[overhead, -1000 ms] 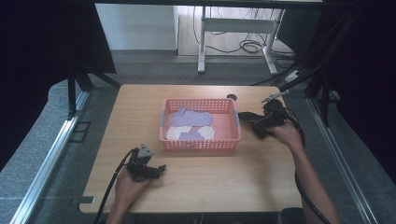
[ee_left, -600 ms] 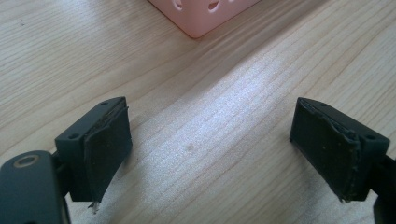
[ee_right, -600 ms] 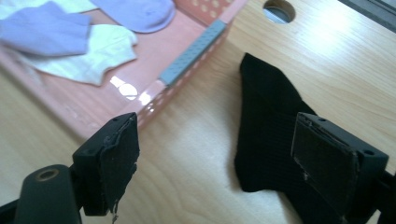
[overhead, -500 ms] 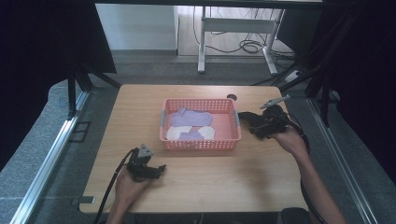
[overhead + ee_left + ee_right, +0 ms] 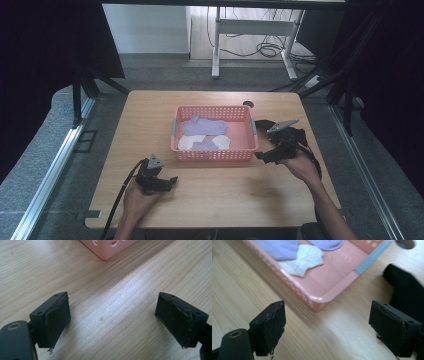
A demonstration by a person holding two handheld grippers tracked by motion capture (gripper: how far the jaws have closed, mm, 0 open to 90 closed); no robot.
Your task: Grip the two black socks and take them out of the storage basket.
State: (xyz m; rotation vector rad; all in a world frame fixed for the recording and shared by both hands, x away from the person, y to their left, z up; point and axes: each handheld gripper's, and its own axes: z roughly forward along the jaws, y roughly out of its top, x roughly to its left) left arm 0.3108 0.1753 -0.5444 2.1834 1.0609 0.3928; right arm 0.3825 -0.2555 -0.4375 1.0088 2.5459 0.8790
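Observation:
A pink basket [image 5: 215, 150] stands mid-table with purple socks [image 5: 202, 126] and a white sock [image 5: 189, 143] inside. A black sock [image 5: 263, 123] lies on the table by the basket's right side. My right gripper [image 5: 262, 156] hovers open near the basket's front right corner. In the right gripper view its jaws frame that basket corner [image 5: 322, 300], with the black sock [image 5: 405, 286] beyond the right jaw and nothing held between them. My left gripper [image 5: 170, 181] rests low at the front left, open over bare wood [image 5: 112, 320], with the basket's corner [image 5: 107, 248] ahead.
A round cable hole [image 5: 247, 104] sits in the table behind the basket. The wooden table [image 5: 225, 200] has free room in front of the basket between both hands. Black curtains and metal frame legs flank the table.
My right gripper has drawn back a little toward the person, away from the black sock. The left gripper has stayed put.

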